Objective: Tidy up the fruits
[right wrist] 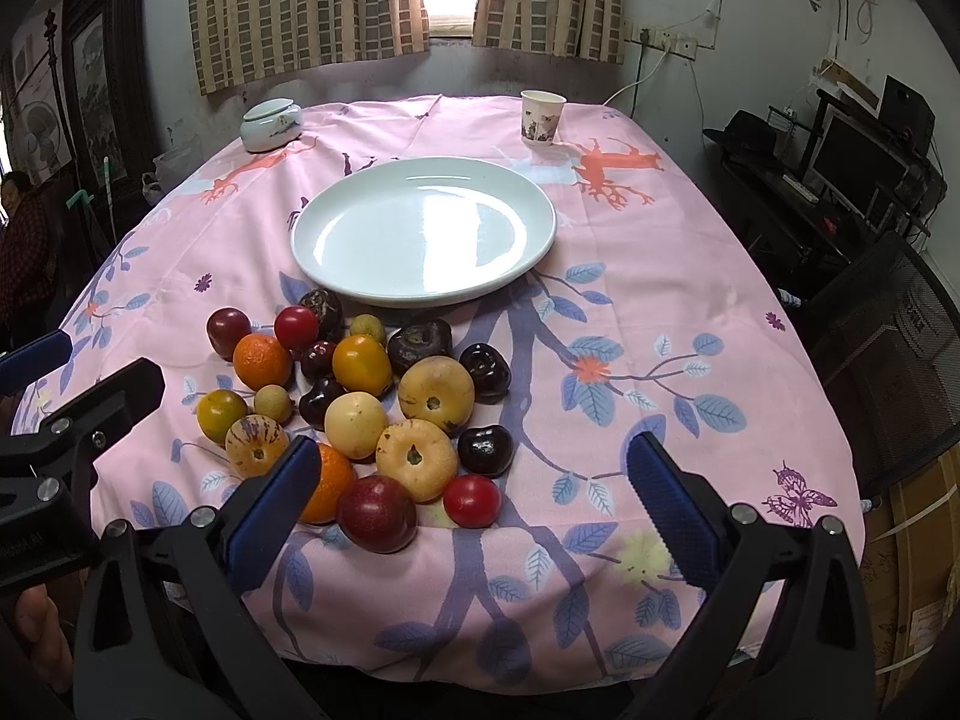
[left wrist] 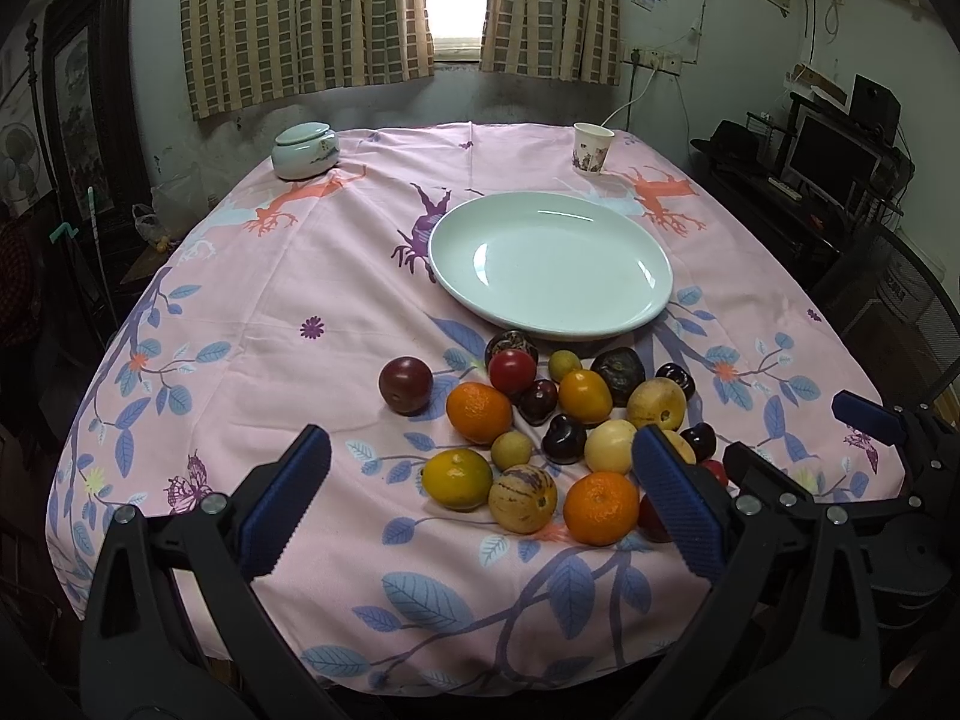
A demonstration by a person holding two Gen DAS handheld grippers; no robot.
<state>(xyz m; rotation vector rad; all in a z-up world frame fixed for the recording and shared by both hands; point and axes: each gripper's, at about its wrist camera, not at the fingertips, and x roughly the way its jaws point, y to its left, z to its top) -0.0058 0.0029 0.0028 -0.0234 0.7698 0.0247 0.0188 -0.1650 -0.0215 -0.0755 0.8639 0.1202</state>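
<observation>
Fruit pile (right wrist: 360, 396): loose cluster just before white plate (right wrist: 336, 252), plate bare. Round, smooth, roll-prone; soft skins bruise, so grip across widest middle, lightly. Left gripper (left wrist: 480, 504) and right gripper (right wrist: 474, 504): jaws wide, nothing held.

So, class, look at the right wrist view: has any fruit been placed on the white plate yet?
No, the white plate is bare, and all the fruit lies on the tablecloth in front of it.

The fruit pile (right wrist: 366, 396) crowds the table's (right wrist: 690, 300) near-left; the plate (right wrist: 420, 228) sits just behind, apparently touching; right side open.
</observation>
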